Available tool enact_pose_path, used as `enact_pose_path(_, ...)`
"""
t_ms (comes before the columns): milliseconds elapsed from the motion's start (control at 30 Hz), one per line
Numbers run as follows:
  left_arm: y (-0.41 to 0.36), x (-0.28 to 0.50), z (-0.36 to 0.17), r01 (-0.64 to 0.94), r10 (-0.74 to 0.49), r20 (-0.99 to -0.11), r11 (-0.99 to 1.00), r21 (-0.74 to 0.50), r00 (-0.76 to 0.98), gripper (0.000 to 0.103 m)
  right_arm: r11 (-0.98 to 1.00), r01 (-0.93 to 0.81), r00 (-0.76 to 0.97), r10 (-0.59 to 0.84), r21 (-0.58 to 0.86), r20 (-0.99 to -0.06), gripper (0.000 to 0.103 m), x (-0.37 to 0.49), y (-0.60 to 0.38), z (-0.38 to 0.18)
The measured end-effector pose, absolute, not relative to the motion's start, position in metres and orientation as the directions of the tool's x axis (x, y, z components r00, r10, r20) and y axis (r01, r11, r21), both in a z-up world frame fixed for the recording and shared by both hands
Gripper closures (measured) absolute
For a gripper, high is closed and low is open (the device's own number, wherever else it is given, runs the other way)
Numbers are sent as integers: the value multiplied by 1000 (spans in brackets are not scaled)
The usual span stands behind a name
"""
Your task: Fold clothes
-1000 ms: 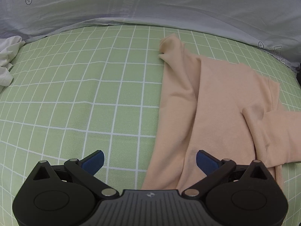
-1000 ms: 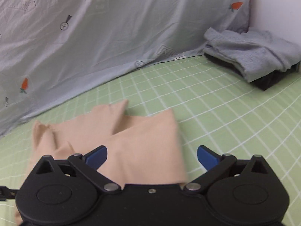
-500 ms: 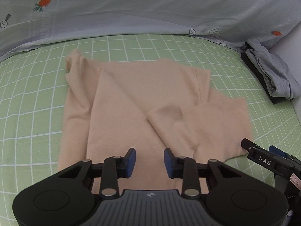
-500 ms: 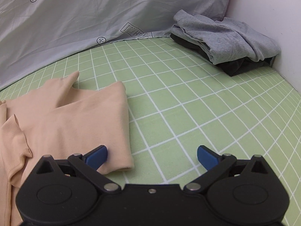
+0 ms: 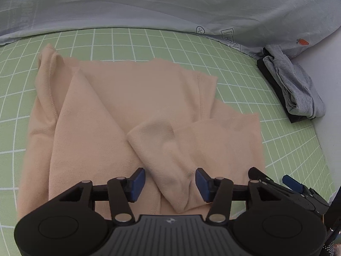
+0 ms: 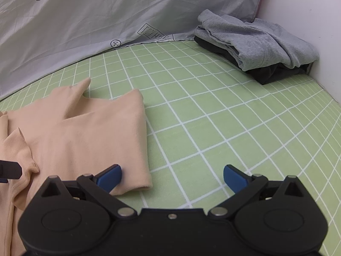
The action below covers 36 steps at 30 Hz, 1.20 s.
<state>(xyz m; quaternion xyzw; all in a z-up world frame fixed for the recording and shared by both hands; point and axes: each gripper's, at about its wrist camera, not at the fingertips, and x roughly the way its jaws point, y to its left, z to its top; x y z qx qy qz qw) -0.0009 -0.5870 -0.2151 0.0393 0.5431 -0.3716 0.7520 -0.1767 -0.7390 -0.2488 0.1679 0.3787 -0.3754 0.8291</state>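
A peach long-sleeved top (image 5: 127, 98) lies flat on the green checked sheet (image 5: 132, 42). One sleeve (image 5: 162, 147) is folded across its body. My left gripper (image 5: 170, 183) hovers over that sleeve; its jaws are opening, the sleeve's lower part lies between the blue pads (image 5: 138, 181), and neither pad presses on it. My right gripper (image 6: 172, 178) stands wide open at the top's right edge (image 6: 136, 140), with the hem corner beside its left pad (image 6: 110, 176) and bare sheet between the jaws. One right fingertip (image 5: 292, 184) shows in the left wrist view.
A grey quilt with carrot prints (image 6: 85, 21) bounds the far side of the bed. A folded grey garment on a black one (image 6: 255, 42) sits in the far right corner against a white wall (image 6: 302, 8). Bare sheet (image 6: 234, 117) lies between the top and that pile.
The left gripper swung right from the top's left edge to over the folded sleeve; its jaws narrowed, then widened again. The right gripper stayed open and sank slightly; the top's right side settled flat.
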Motion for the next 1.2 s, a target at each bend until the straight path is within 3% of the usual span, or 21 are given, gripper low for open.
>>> enact_pose_path(67, -588, -2, -216, 610, -517, -846, 715, -342, 131, 40, 662, 749, 432, -495, -5, -754, 0, -177, -739, -249)
enact_pose_path(233, -596, -5, -220, 631, -484, -863, 718, -295, 147, 43, 660, 751, 431, -496, -5, -754, 0, -176, -738, -250)
enact_pose_path(367, -596, -5, -218, 659, -432, -881, 723, -207, 196, 83, 661, 751, 432, -496, -5, -753, 0, -176, -738, -250)
enact_pose_path(467, -587, 2, -215, 640, -445, -874, 733, -230, 196, 91, 658, 753, 434, -502, -5, -749, 0, -177, -737, -248)
enact_pose_path(800, -558, 8, -160, 644, -483, -781, 752, -139, 395, 93, 647, 762, 458, -546, -6, -701, 0, -182, -733, -236)
enact_pose_path(1200, -443, 77, -152, 295, -290, -756, 946, -134, 586, 94, 678, 734, 449, -528, -40, -721, 0, -172, -722, -242)
